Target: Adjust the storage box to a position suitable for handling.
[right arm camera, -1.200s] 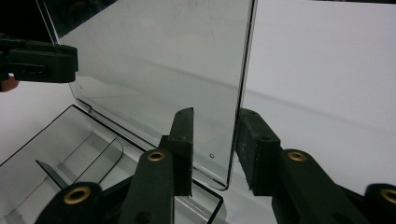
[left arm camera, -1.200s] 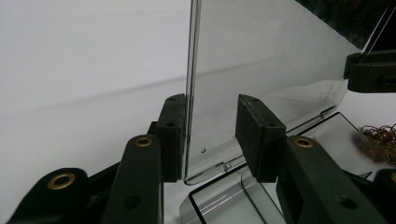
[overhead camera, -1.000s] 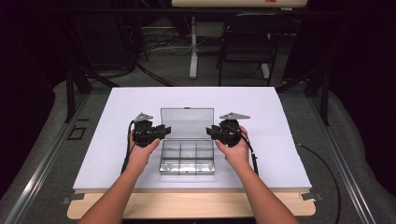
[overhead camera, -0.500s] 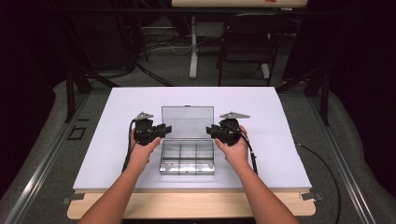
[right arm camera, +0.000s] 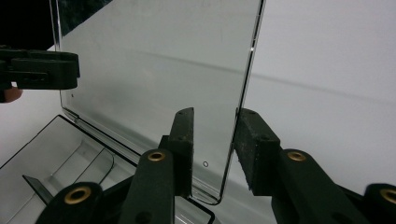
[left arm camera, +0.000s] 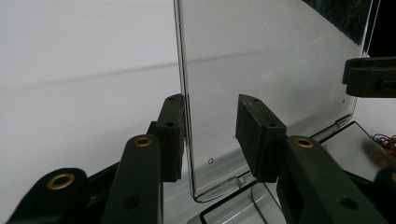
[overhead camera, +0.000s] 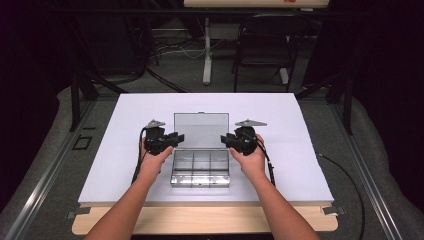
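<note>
- While the box (overhead camera: 200,172) sits on the table (overhead camera: 310,150), near the middle and towards the near edge, its lid (overhead camera: 201,130) stands upright along the box's far side, hinged open.
- Your left gripper (overhead camera: 176,138) straddles the lid's left edge. Its jaws have just been opening a little with the lid between them. One pad lies against the sheet and the other stands off it, so nothing is pinched.
- Your right gripper (overhead camera: 226,140) straddles the lid's right edge with its jaws spread, and one pad is clear of the sheet.
- Judge the lid as light, thin, stiff clear plastic, smooth enough to slide between the pads. It may well flex or crack at the hinge if you twist it.
- Take hold on each side edge with the pads flat on both faces, and squeeze gently.
- Move both sides evenly so the lid swings without skewing.
- Expect the light box to skid on the table if you push sideways.
</note>
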